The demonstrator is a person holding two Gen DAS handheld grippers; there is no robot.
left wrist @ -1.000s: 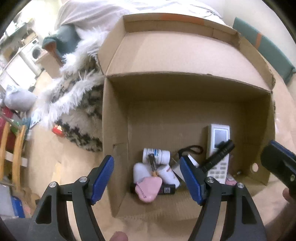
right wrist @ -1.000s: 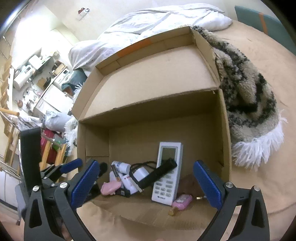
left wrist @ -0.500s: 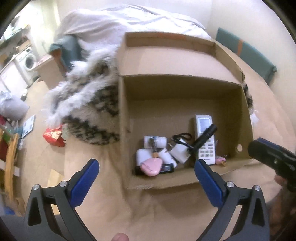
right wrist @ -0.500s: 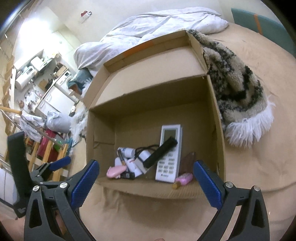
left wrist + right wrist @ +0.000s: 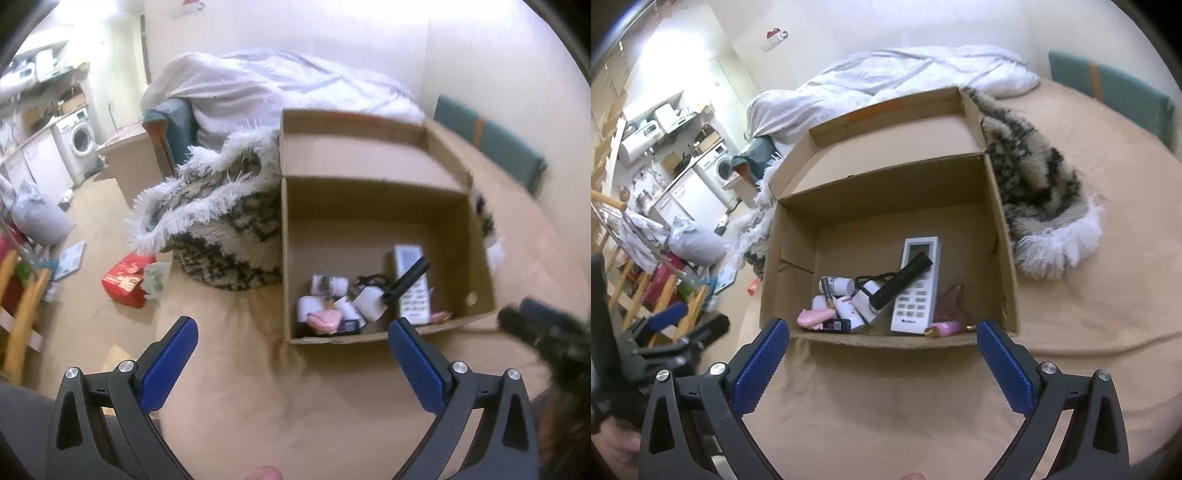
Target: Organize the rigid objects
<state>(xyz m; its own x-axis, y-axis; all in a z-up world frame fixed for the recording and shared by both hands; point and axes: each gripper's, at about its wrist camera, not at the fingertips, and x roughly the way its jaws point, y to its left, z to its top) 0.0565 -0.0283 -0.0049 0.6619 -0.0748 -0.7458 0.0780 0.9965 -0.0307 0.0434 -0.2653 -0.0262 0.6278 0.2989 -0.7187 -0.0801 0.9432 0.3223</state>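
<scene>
An open cardboard box (image 5: 369,218) (image 5: 886,206) lies on the tan bed cover. Inside it are a white remote (image 5: 918,284) (image 5: 412,284), a black torch (image 5: 901,282) (image 5: 406,277) lying across the remote, several white bottles (image 5: 846,295), a pink oval item (image 5: 814,317) (image 5: 325,317) and a small pink bottle (image 5: 943,328). My left gripper (image 5: 291,328) is open and empty, held back from the box's near left corner. My right gripper (image 5: 882,330) is open too, nothing between its blue pads, just before the box's front wall. In the left wrist view the right gripper (image 5: 546,332) is a dark blur at the right.
A shaggy black-and-cream rug (image 5: 221,206) (image 5: 1034,177) lies bunched against the box on both sides. A white duvet (image 5: 277,85) is heaped behind it. On the floor at the left are a red packet (image 5: 123,280), a washing machine (image 5: 79,142) and a wooden rack (image 5: 22,314).
Both grippers have drawn back and risen from the box, which now looks smaller. The left jaws have widened from over the pink item, which stays in the box.
</scene>
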